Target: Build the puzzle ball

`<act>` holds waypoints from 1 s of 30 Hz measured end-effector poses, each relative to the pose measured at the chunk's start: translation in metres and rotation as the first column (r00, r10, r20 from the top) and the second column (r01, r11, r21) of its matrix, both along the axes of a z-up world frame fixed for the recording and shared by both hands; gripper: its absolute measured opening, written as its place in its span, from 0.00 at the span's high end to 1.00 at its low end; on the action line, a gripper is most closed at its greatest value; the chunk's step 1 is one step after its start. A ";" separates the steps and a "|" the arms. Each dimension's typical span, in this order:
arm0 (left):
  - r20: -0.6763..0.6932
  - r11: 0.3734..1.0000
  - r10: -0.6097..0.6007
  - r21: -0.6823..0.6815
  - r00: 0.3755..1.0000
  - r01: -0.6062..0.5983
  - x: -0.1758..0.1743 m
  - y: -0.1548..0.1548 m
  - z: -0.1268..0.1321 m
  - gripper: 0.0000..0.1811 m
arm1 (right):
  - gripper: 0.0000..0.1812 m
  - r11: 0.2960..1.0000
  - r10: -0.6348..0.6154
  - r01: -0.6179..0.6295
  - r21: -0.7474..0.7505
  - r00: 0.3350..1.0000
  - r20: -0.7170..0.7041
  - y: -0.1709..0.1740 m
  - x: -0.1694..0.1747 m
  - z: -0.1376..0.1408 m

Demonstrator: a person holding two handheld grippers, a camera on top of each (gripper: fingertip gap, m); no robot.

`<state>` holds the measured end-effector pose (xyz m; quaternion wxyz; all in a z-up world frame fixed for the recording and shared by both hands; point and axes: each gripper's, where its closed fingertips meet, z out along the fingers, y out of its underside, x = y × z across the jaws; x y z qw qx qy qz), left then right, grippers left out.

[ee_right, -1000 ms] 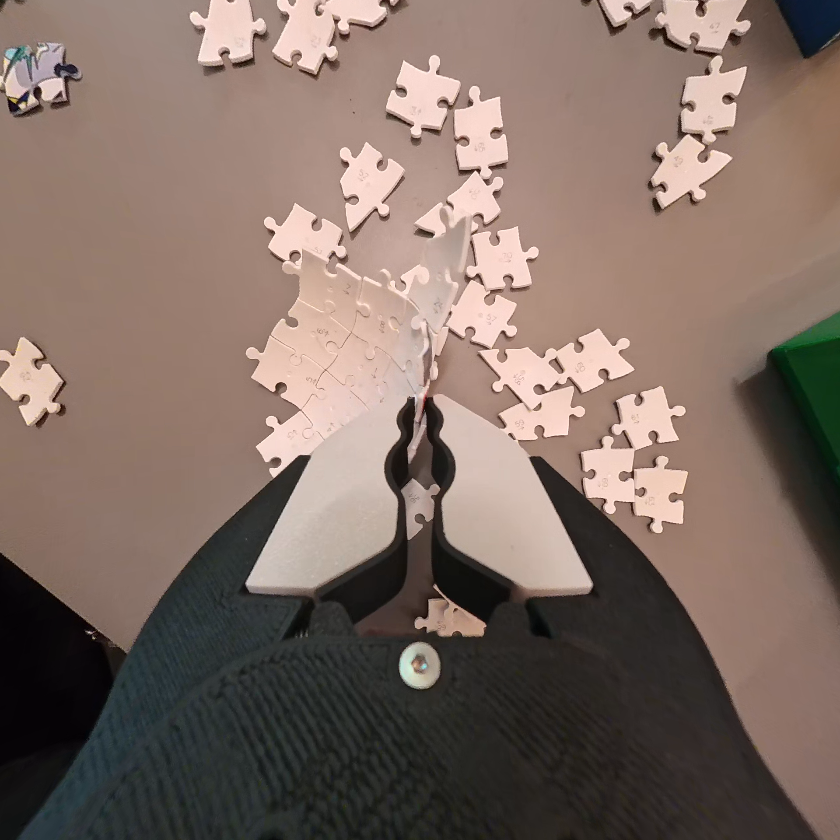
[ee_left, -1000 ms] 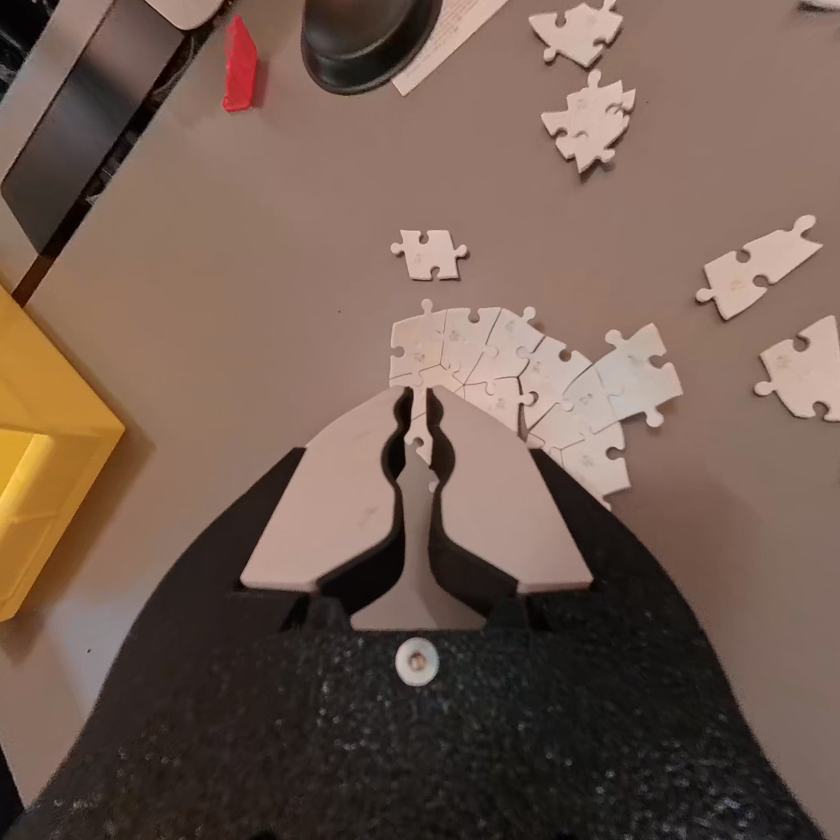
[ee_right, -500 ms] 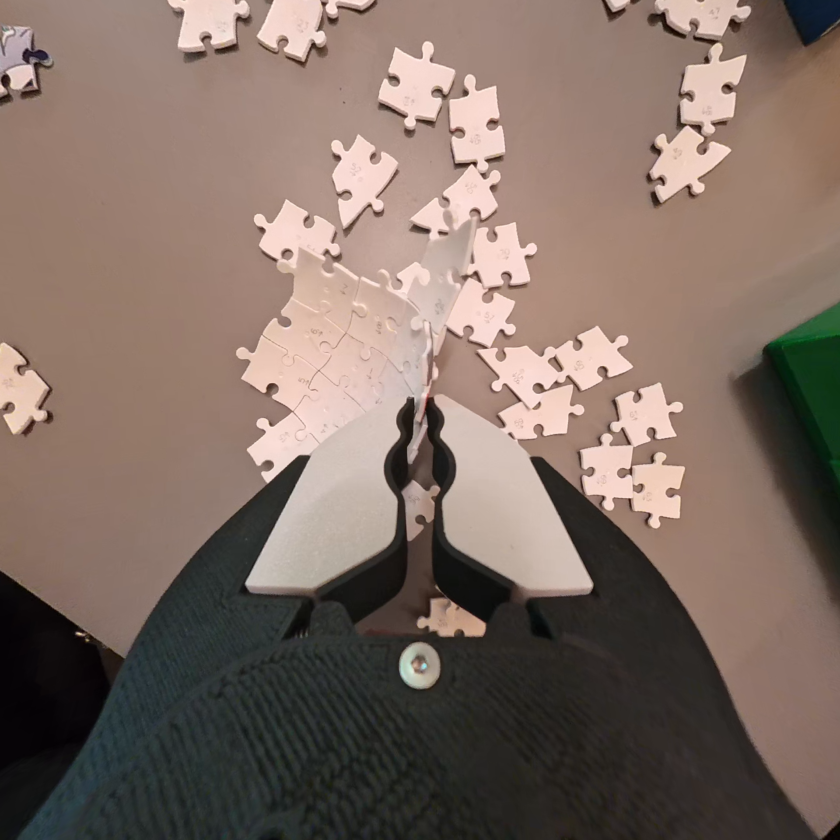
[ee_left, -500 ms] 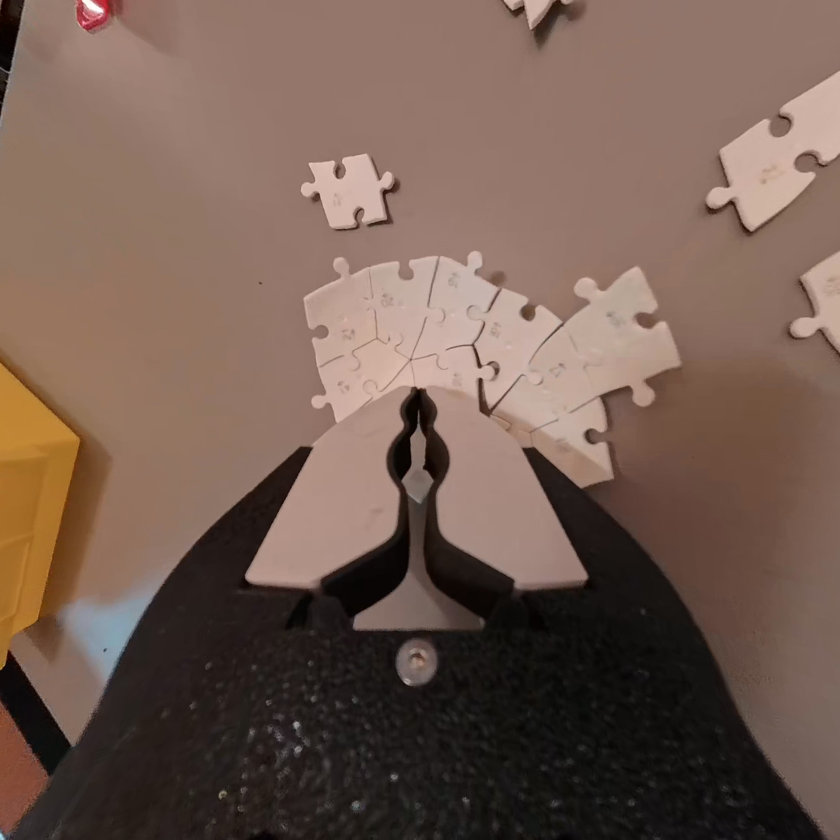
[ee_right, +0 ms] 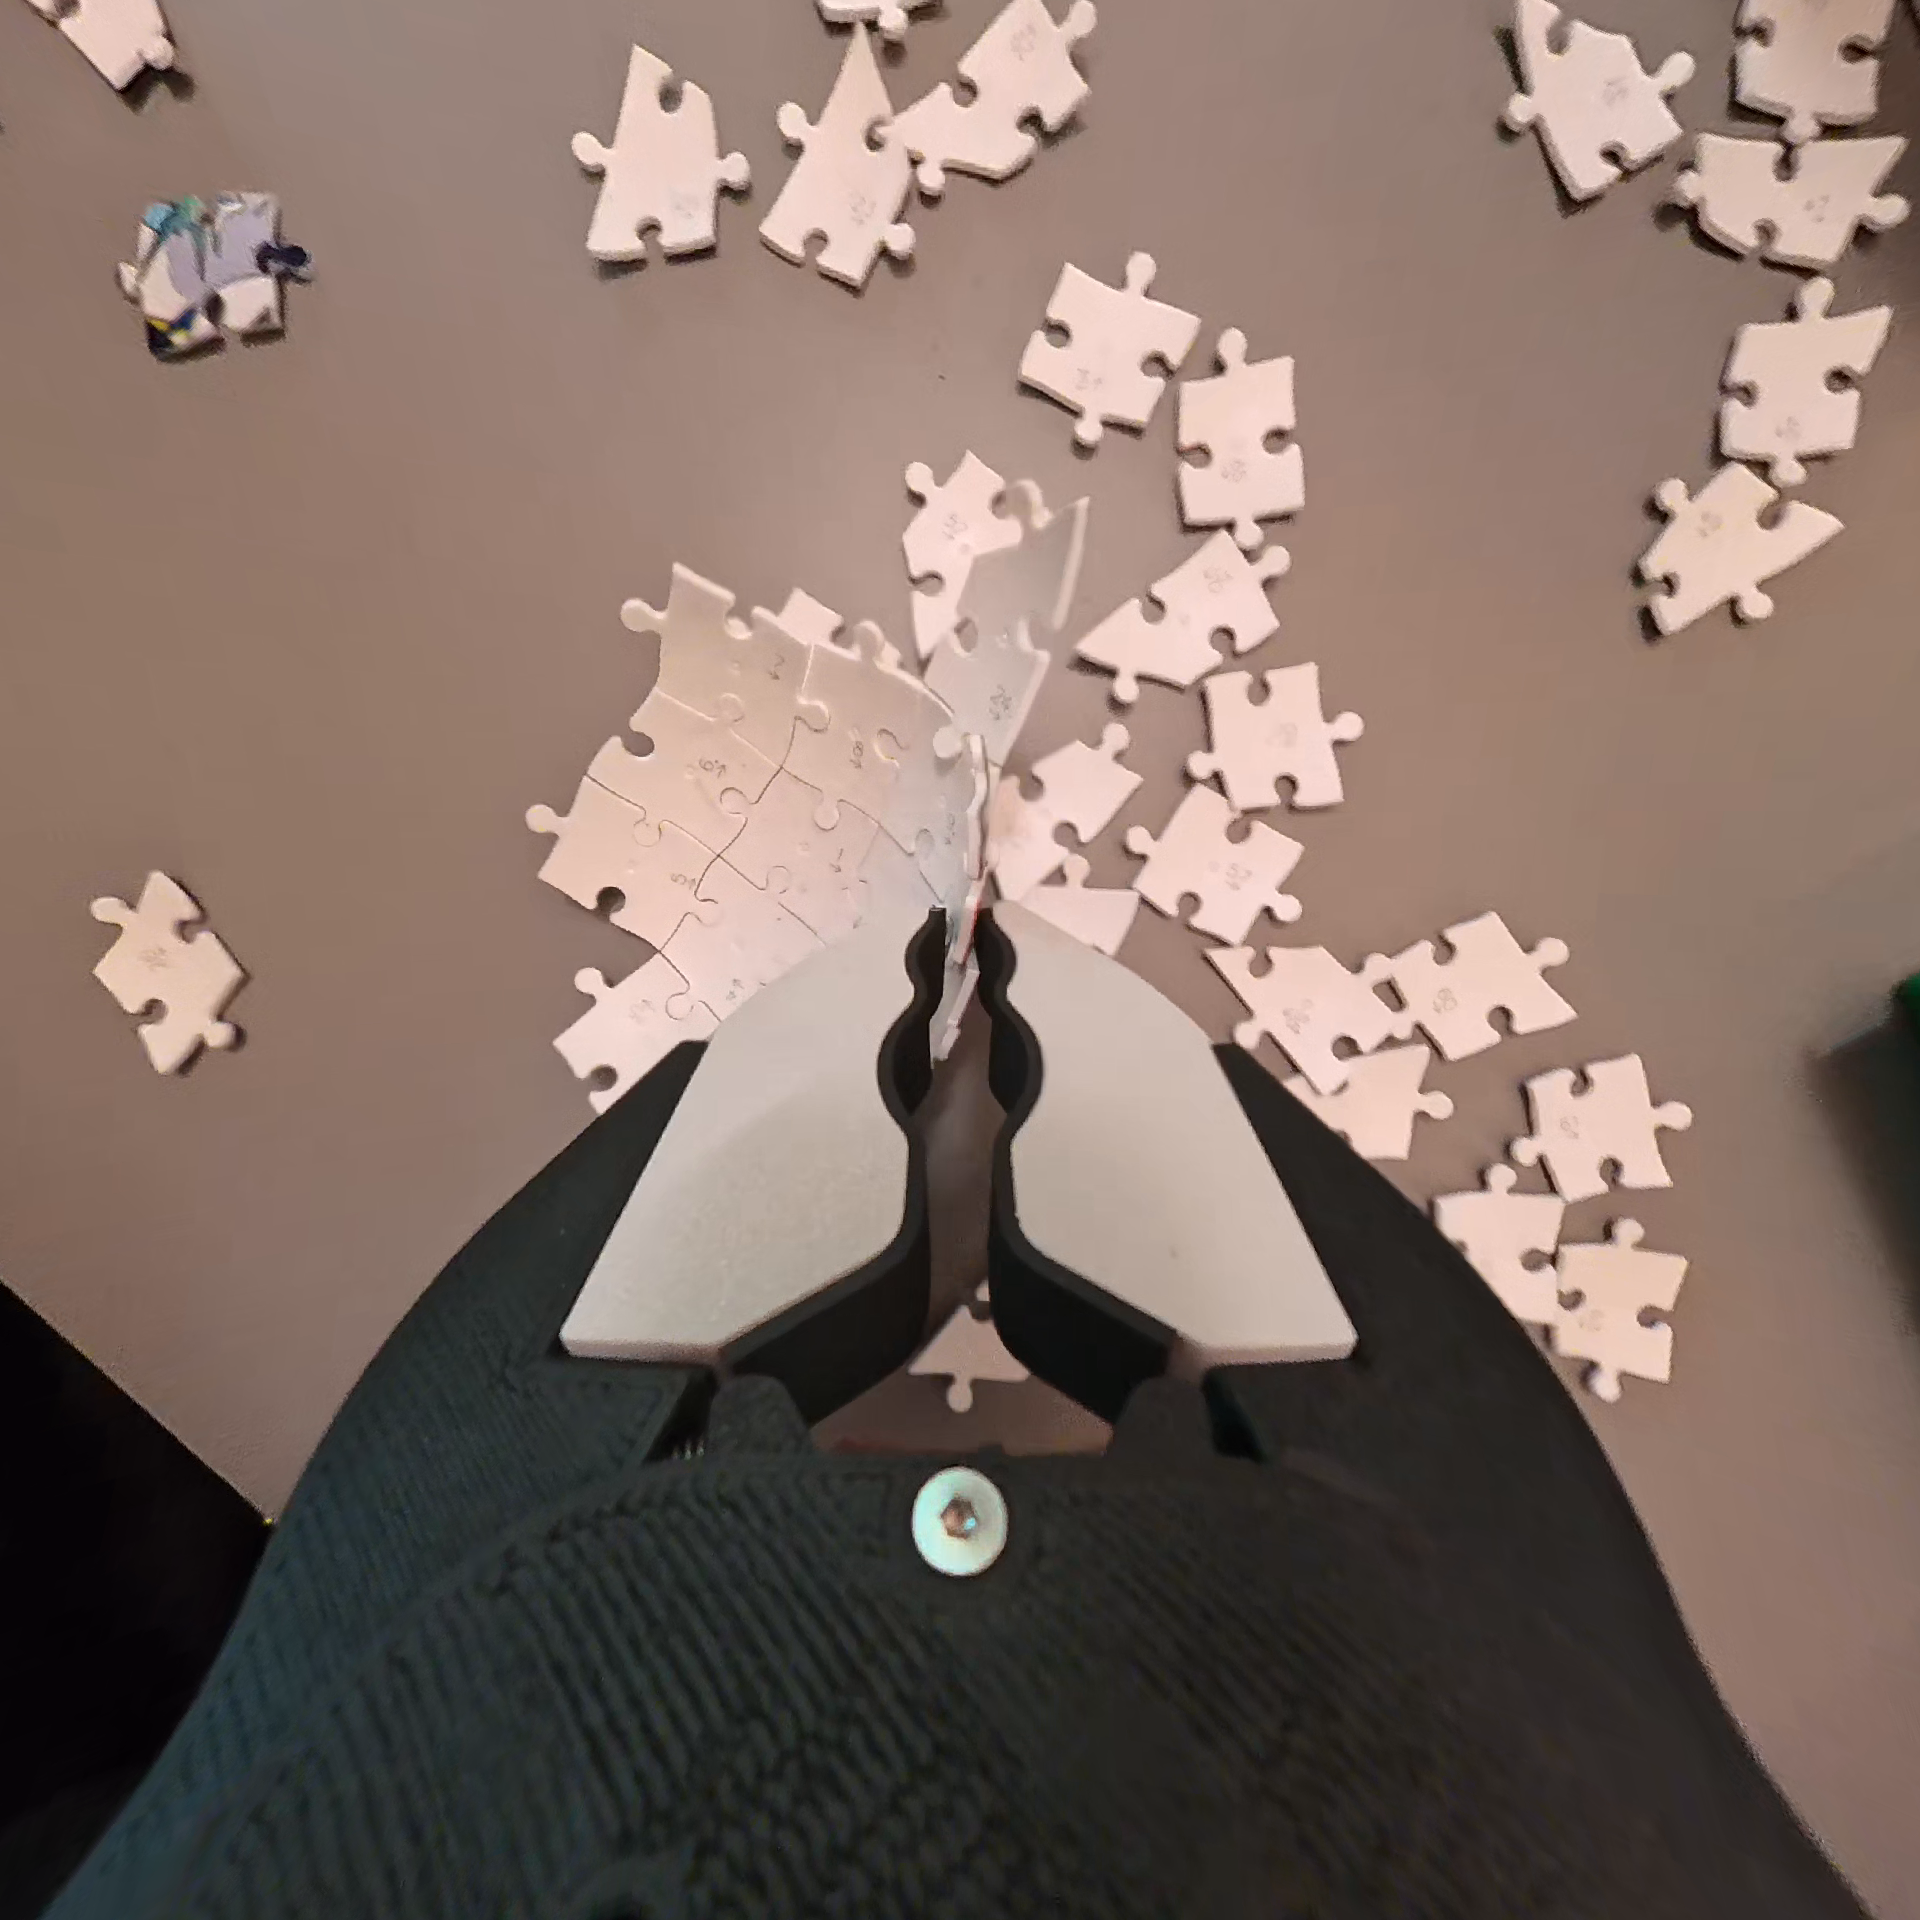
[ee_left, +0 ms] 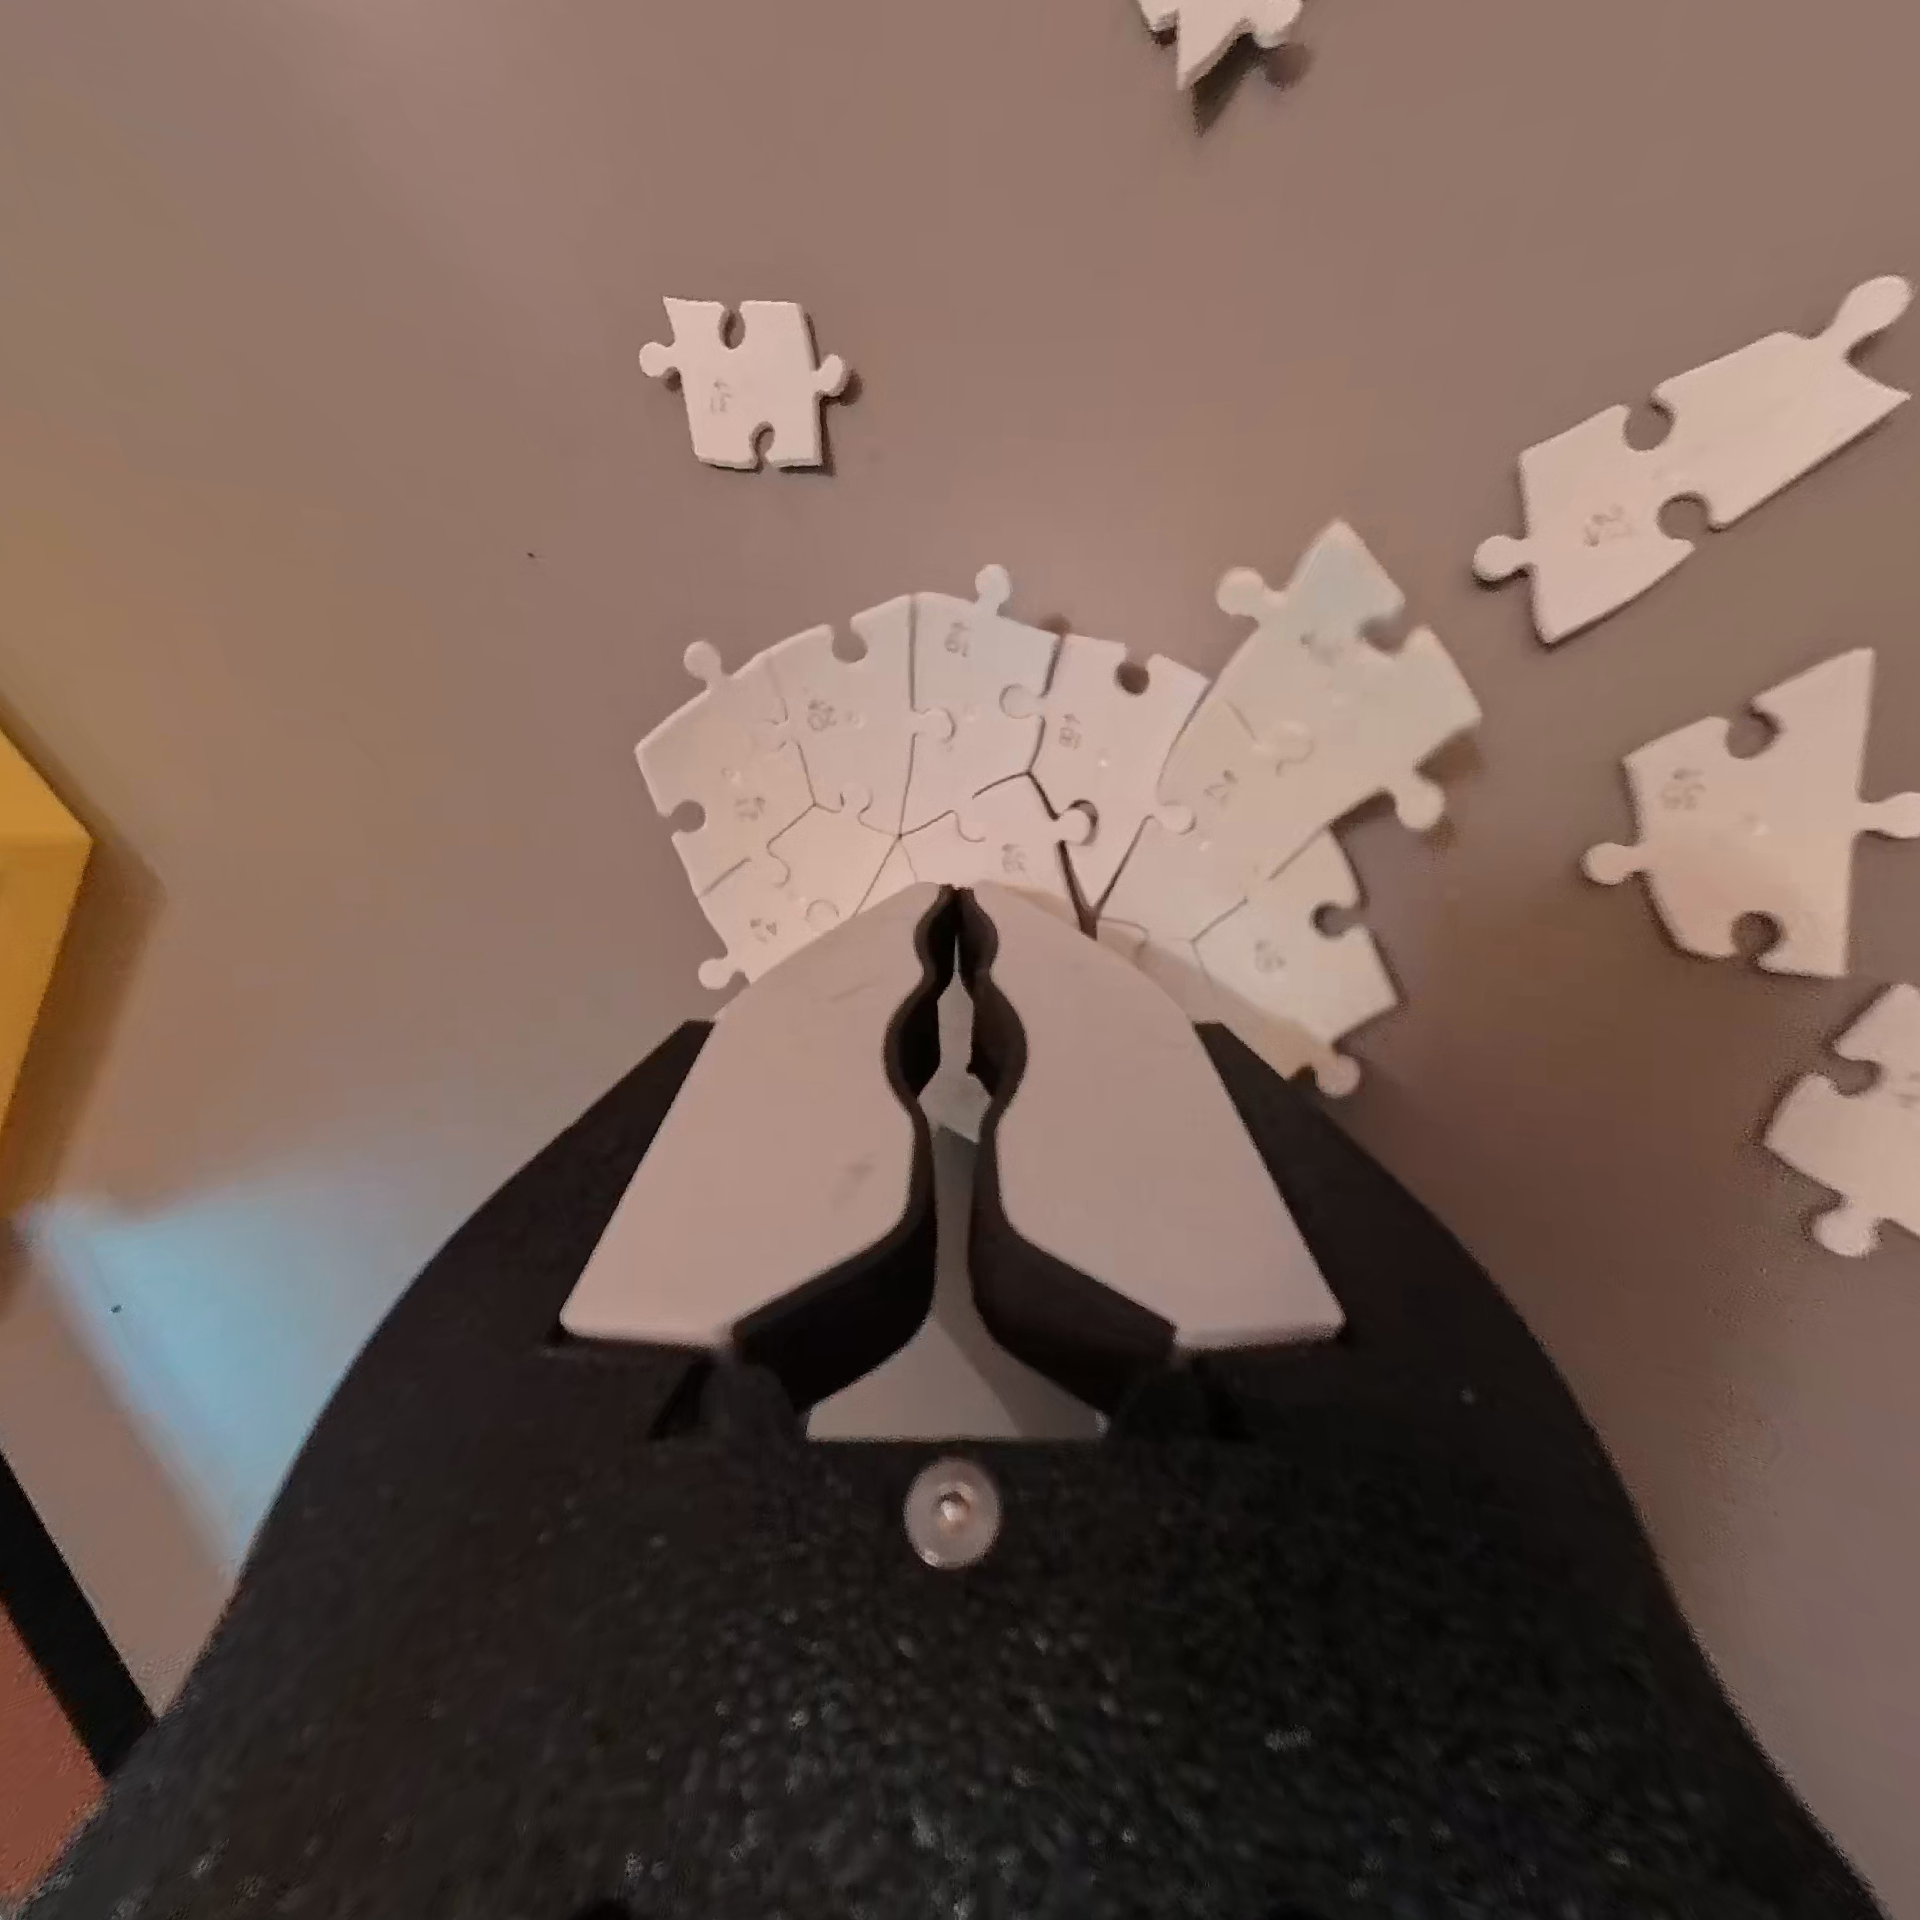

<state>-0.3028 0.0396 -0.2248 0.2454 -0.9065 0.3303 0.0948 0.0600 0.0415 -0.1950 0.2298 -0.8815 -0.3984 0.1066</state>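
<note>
My left gripper (ee_left: 956, 920) is shut on the near edge of a curved section of joined white puzzle pieces (ee_left: 935, 758), which fans out beyond the fingertips above the grey table (ee_left: 312, 416). My right gripper (ee_right: 961, 925) is shut on the right edge of another curved section of joined white pieces (ee_right: 748, 821), which spreads up and to the left; one joined strip (ee_right: 1013, 644) stands up edge-on. Neither gripper shows in the other's view.
Loose white pieces lie around: one (ee_left: 743, 384) beyond the left section, a joined pair (ee_left: 1704, 488) and others (ee_left: 1787, 821) to its right, many (ee_right: 1247, 738) right of the right gripper. One picture-side-up piece (ee_right: 213, 270) lies far left. A yellow box (ee_left: 31, 862) and a green box (ee_right: 1907, 997) border the views. There is about 35 cm between the tips of the two grippers.
The left gripper has swung right and closer to the table with its section; the yellow box and the red object slid out of view. The right gripper shifted forward and left, still holding its section.
</note>
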 end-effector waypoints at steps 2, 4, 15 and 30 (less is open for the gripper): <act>0.006 1.000 -0.006 -0.009 1.000 0.006 0.004 -0.005 0.000 1.00 | 0.97 1.000 0.016 -0.016 -0.011 1.000 -0.009 0.001 -0.009 -0.001; 0.000 1.000 -0.022 -0.001 1.000 0.022 0.006 -0.007 0.000 1.00 | 0.97 0.999 0.027 -0.028 -0.020 0.999 -0.019 0.002 -0.018 -0.002; 0.029 0.994 -0.101 0.042 0.995 0.099 0.028 -0.021 0.000 1.00 | 0.97 1.000 0.015 -0.016 -0.009 0.994 -0.109 0.016 -0.061 -0.002; 0.109 0.981 -0.196 0.008 0.975 0.196 0.038 -0.048 0.000 1.00 | 0.98 0.991 0.126 -0.120 0.056 0.987 -0.100 0.036 -0.130 0.011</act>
